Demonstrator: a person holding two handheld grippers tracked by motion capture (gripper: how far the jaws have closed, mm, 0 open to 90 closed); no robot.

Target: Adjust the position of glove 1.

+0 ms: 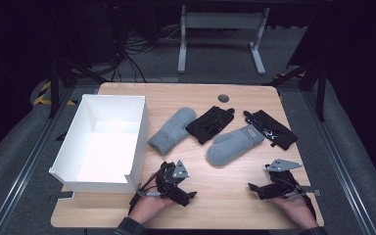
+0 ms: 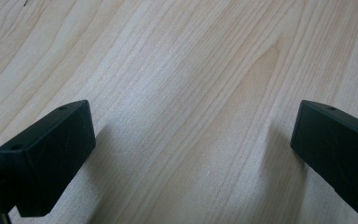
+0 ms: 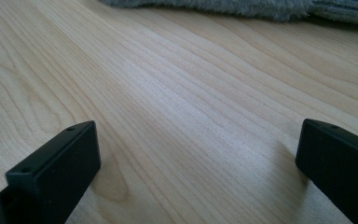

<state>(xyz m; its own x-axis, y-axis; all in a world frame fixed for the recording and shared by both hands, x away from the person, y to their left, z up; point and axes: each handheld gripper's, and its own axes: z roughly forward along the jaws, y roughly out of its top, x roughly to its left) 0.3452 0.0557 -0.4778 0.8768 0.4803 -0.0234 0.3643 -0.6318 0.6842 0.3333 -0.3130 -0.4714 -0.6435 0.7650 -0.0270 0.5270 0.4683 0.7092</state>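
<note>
On the wooden table point(image 1: 215, 205) lie two grey mittens, one point(image 1: 172, 131) beside the box and one point(image 1: 235, 146) nearer the middle. A black glove point(image 1: 210, 123) rests between them, and a second black glove point(image 1: 270, 128) lies at the right. My left gripper point(image 1: 183, 188) sits low over the table's front edge, open, with bare wood between its jaws point(image 2: 193, 154). My right gripper point(image 1: 257, 190) is also at the front edge, open over bare wood point(image 3: 198, 163). The fuzzy edge of a grey mitten point(image 3: 223, 7) lies a short way ahead of it.
A large open white box point(image 1: 138, 142) stands on the left part of the table with an empty white floor. A small grey round cap point(image 1: 223, 98) sits near the far edge. Beyond the table are a desk frame and cables on the floor.
</note>
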